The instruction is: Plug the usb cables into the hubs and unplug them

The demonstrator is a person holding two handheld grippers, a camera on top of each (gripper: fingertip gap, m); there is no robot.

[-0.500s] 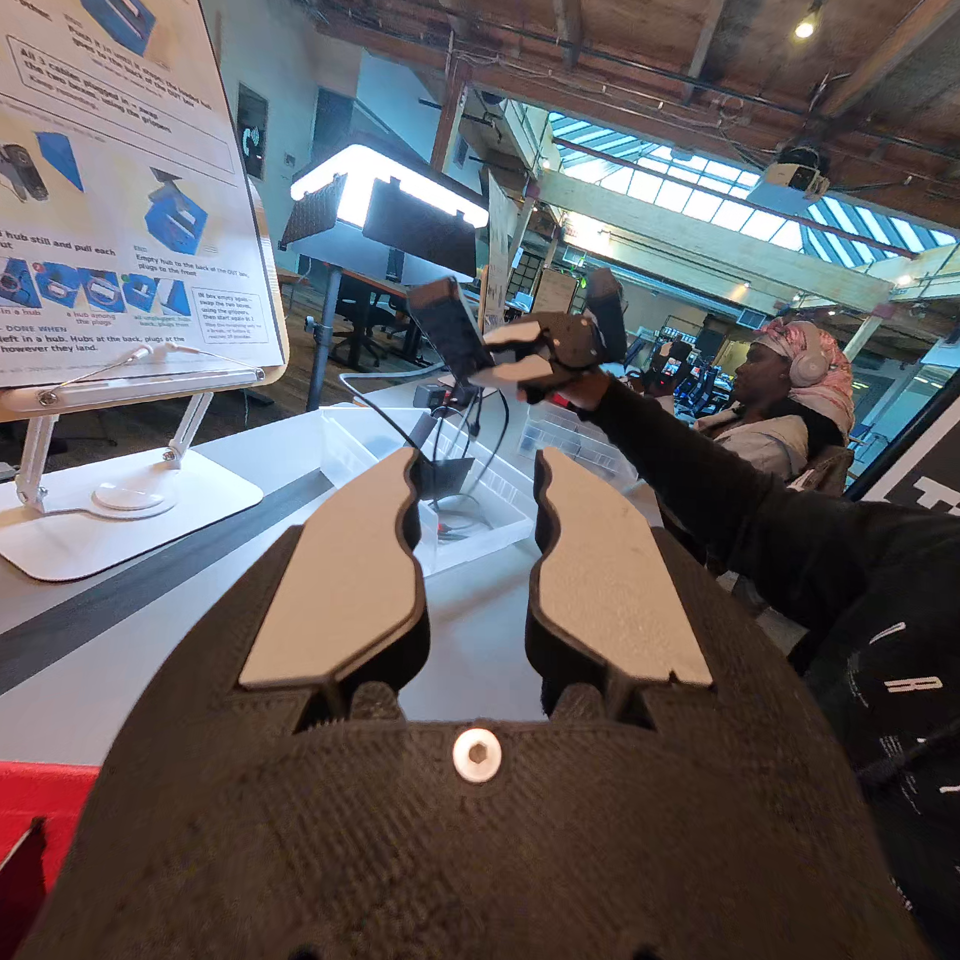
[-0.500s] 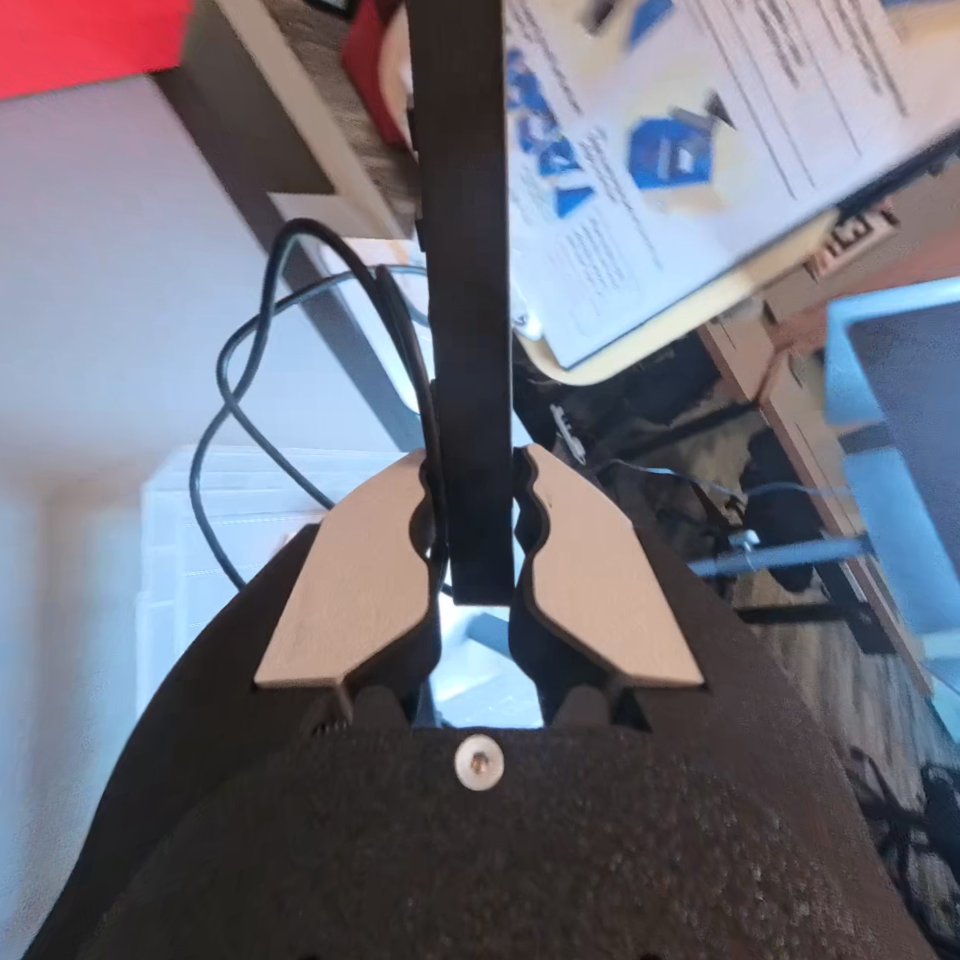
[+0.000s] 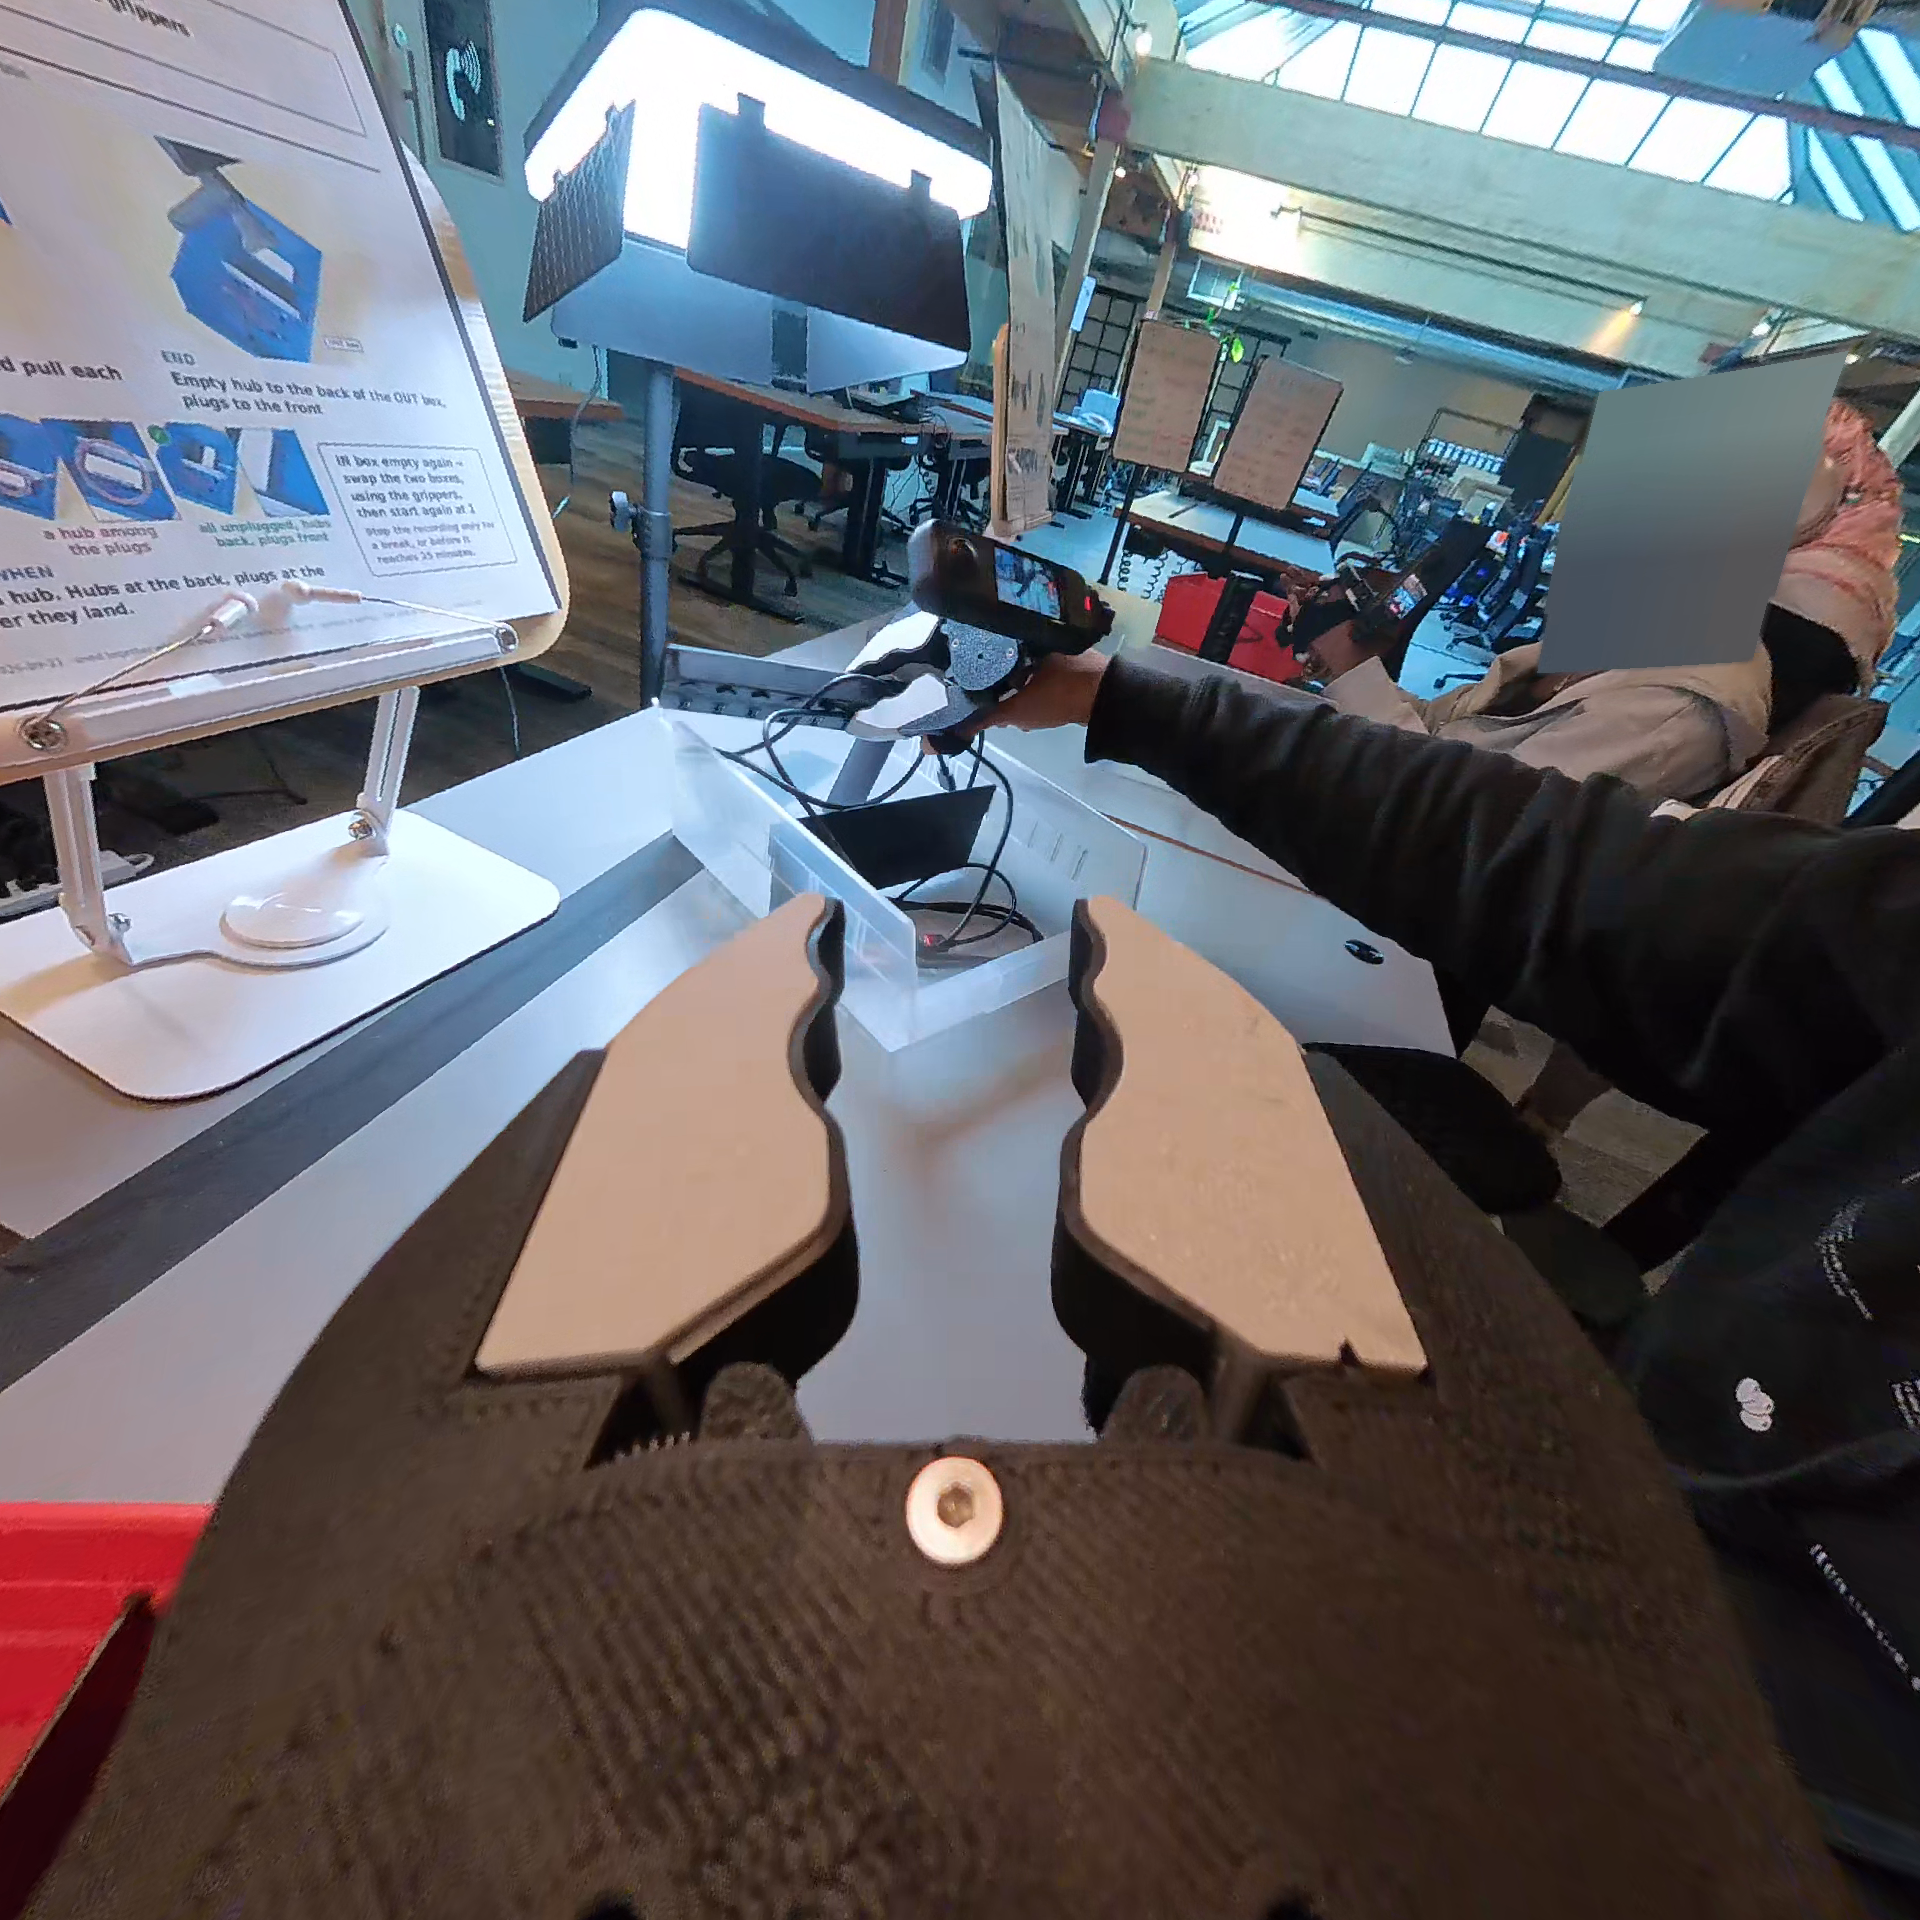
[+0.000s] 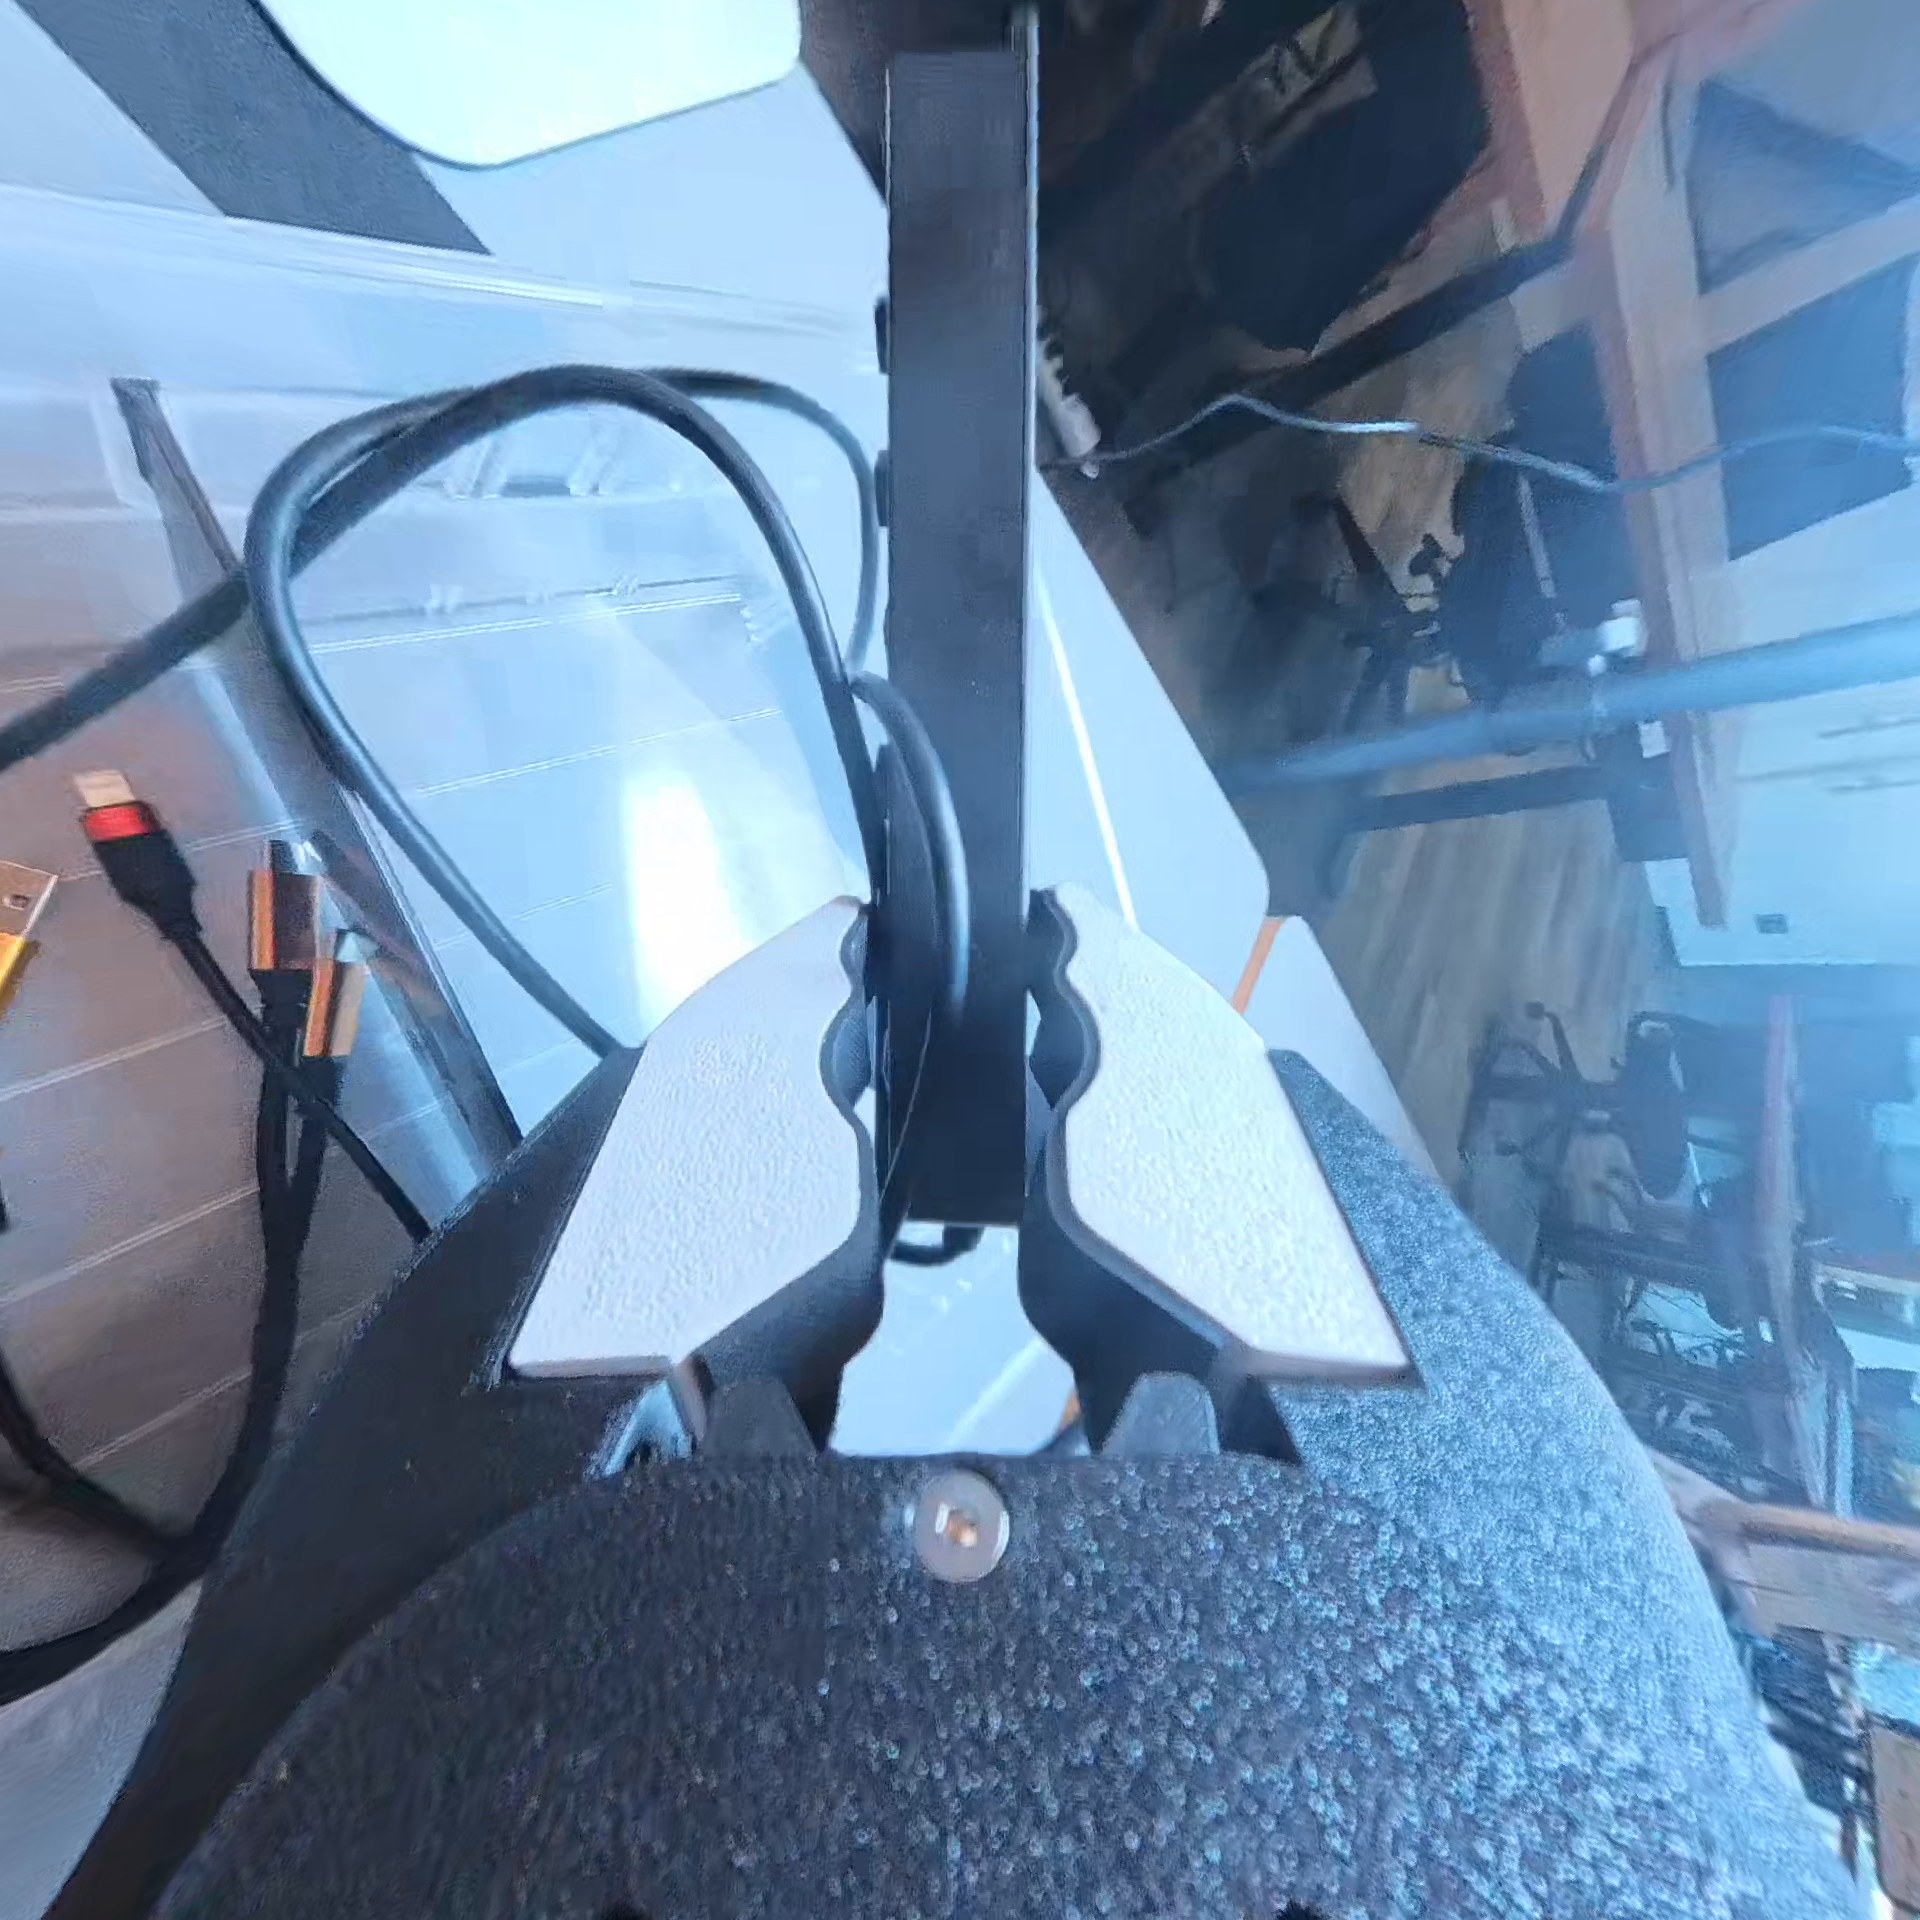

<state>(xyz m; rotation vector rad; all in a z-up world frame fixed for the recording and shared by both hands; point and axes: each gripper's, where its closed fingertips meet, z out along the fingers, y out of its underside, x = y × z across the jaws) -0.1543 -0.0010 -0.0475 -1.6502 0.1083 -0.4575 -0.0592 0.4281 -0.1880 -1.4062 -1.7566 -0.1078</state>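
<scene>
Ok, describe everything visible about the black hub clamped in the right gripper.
The hub is a flat, matte black bar, apparently plastic, seen edge-on in the right wrist view and pointing forward out of the right gripper, whose fingers are shut on its near end. A thin black cable loops from its left side, partly pinched against it by the left finger. In the left wrist view it is held above the clear bin. Its ports are not visible.

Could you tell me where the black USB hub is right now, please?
The hub is clamped in the right gripper, held above the clear box; the left wrist view shows it beyond the open left gripper.
</scene>
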